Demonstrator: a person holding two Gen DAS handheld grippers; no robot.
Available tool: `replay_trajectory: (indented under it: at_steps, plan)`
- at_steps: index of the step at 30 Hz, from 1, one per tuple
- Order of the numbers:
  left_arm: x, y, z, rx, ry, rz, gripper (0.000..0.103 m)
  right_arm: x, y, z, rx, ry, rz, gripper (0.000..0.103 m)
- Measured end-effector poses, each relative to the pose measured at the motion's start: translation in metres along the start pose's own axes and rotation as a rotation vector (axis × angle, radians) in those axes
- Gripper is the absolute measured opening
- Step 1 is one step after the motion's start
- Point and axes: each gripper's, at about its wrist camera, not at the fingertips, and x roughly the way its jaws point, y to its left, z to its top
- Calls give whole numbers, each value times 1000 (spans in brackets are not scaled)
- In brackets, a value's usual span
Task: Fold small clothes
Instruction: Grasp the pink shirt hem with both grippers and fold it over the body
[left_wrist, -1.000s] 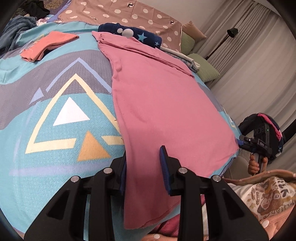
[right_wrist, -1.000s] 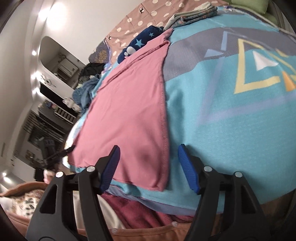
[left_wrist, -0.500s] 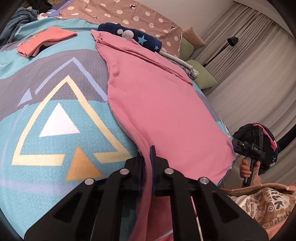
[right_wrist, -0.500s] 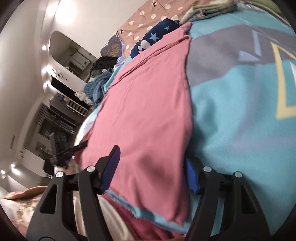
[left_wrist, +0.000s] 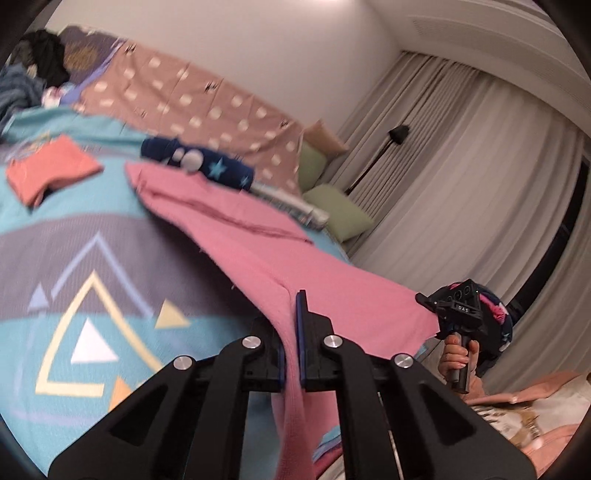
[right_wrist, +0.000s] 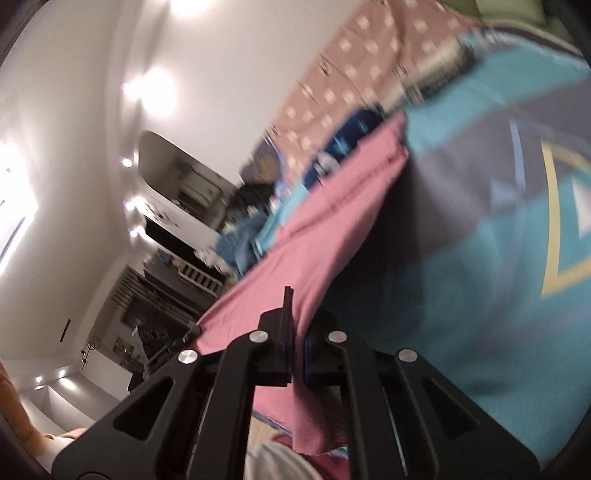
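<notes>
Both tongs clamped on the near hem of the pink garment (left_wrist: 255, 254): my left gripper (left_wrist: 290, 332) pinches one corner, jaws nearly touching with only cloth between; my right gripper (right_wrist: 295, 339) likewise at the other corner. Hem is off the bedspread (left_wrist: 92, 258), far end lying near the navy star-print bundle (left_wrist: 199, 164). Risks: bite looks shallow, thin fabric could slip out mid-swing. Uneven height between hands would skew the fold. Carrying too far could drag the far end into the navy bundle or the folded orange piece (left_wrist: 51, 170).
</notes>
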Motion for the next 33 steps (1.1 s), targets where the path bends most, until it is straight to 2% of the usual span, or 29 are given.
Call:
replay_trajectory:
  at_steps: [3,5,7,10,13,18,24,33]
  plan:
    - [-20,-29,8,53,-60,-56,4,-23,20,13,-36,-72,69,4]
    - [-31,-48,9,96,-84,-56,4,-41,33,16,-77,-113,87,4]
    - [-38,-59,12,126,-96,-46,4,-57,48,16,-141,-148,56,4]
    - [-39,-61,16,138,-113,-20,4,-58,54,16,-187,-158,-9,4]
    - [-32,-49,21,96,-119,-7,4,-45,40,22,-152,-153,-17,4]
    - [-8,-34,31,56,-82,25,4,-14,21,36,-84,-130,-9,4]
    - [8,-14,50,12,-95,40,4,15,18,64,-110,-101,-46,4]
    - [55,30,113,-33,-111,111,3,74,2,127,-115,-73,-100,4]
